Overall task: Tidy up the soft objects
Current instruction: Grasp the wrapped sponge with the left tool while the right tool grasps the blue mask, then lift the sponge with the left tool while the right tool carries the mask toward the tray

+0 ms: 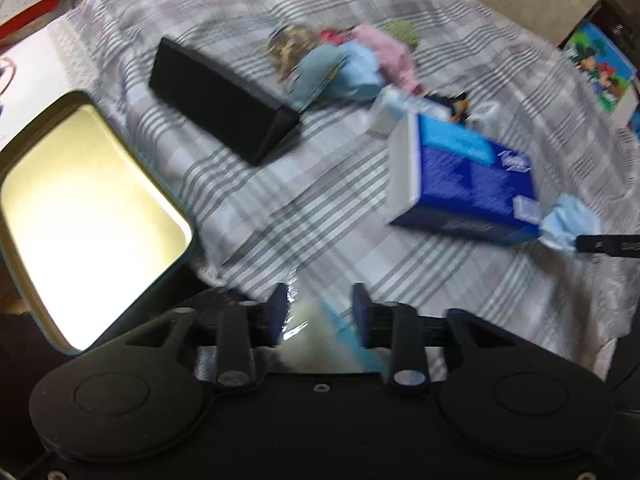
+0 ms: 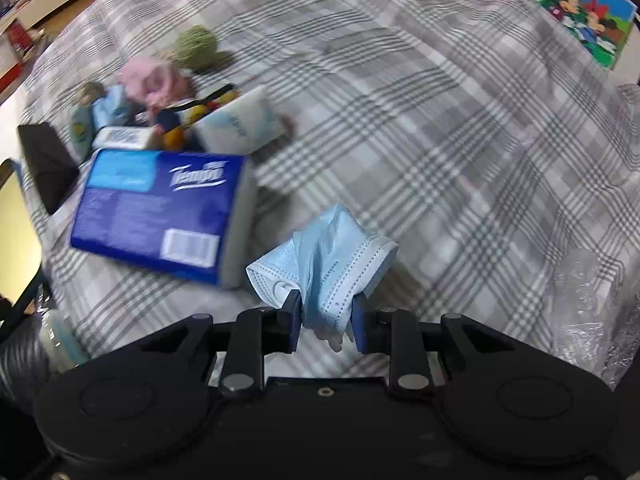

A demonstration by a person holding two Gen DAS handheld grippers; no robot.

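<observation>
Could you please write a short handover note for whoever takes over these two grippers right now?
Right gripper: shut on a crumpled blue face mask, lifted clear of the plaid cloth.
Left gripper: something shiny and plastic-looking sits between its fingers; the blur hides whether the pads press on it. It is beside the open tin, which looks empty.
Still on the cloth: blue tissue pack, white tissue packs, black box, and a pile of small soft items.
Done: mask picked up. Left: place it, then sort the pile.
</observation>
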